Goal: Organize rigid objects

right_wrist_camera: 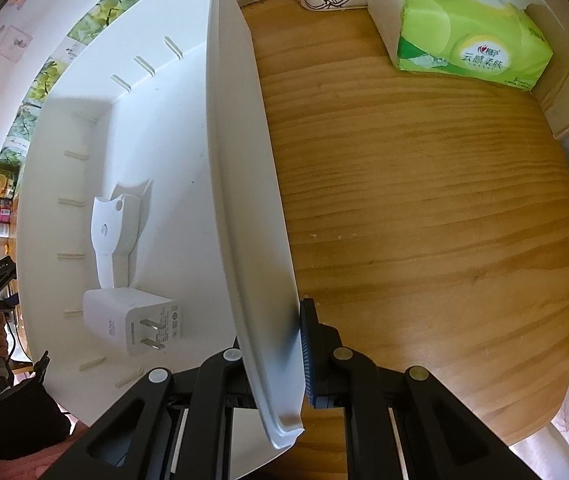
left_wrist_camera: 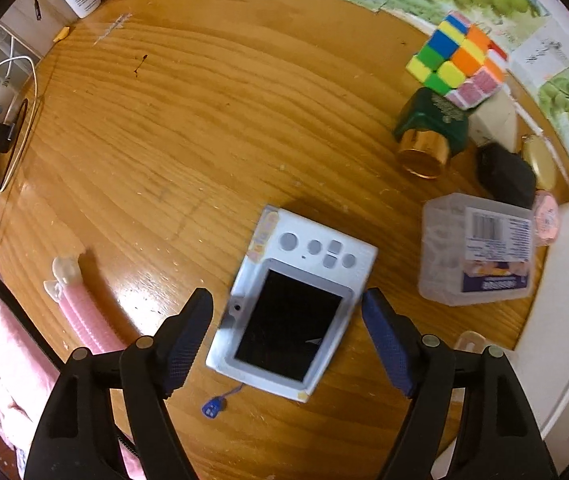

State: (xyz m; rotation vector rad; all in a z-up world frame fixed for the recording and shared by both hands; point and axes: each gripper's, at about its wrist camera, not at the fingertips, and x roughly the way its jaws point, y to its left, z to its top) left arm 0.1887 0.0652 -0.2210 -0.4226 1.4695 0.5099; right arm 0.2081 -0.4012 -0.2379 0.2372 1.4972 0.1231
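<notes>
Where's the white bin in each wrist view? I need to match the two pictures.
Left wrist: the white bin shows only as a rim along the right edge, beside the clear plastic box.
Right wrist: it fills the left half, its wall clamped between the right gripper fingers.
Shared landmark: the wooden table.

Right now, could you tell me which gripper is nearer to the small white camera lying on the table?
Left. The left gripper is open and straddles the white camera, one finger on each side. The right gripper is shut on the white bin's wall.
</notes>
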